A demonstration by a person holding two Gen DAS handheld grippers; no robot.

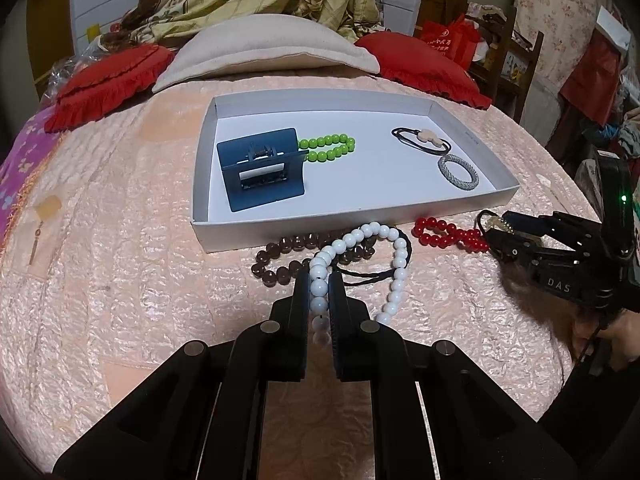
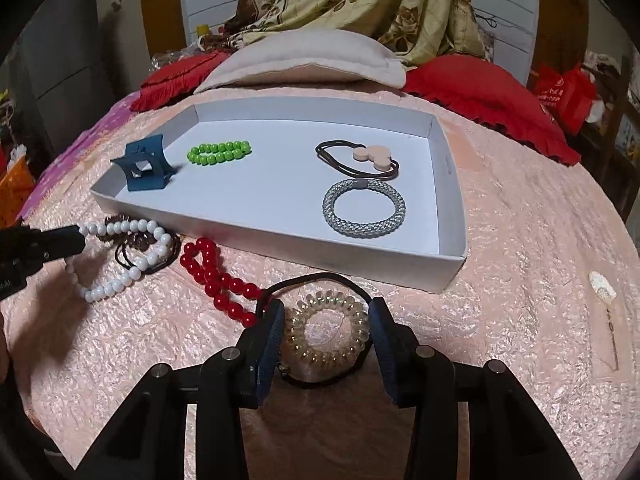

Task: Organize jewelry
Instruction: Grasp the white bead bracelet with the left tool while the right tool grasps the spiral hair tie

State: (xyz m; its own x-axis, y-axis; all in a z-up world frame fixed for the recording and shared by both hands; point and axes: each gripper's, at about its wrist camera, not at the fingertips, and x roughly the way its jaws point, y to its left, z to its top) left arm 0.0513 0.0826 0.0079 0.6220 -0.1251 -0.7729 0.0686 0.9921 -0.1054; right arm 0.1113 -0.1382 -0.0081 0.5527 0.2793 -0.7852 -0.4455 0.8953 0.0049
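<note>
Left gripper (image 1: 319,300) is low over the bed (image 1: 120,280), fingers (image 1: 298,320) clenched on the white beads (image 1: 394,268), the strand running up between them and looping off to the right. Right gripper (image 2: 326,334) has its fingers (image 2: 272,336) parted around the coil tie (image 2: 326,330); whether the pads touch it I cannot tell. A black cord (image 2: 316,278) rings that tie.

Just beyond, the red beads (image 2: 216,280) trail from the right gripper's left finger toward the tray (image 2: 452,264), stopping just short of its near wall. Brown beads (image 1: 280,264) sit tangled under the white ones, close to that same wall. Bare quilt lies open left of the left gripper.

Inside the tray: blue claw clip (image 2: 144,168) at the left edge, green beads (image 2: 220,152) beside it, grey band (image 2: 364,208) near the right wall, black ties with a peach charm (image 2: 360,156) behind it. The middle floor is free. Pillows (image 1: 272,48) line the bed's far edge.
</note>
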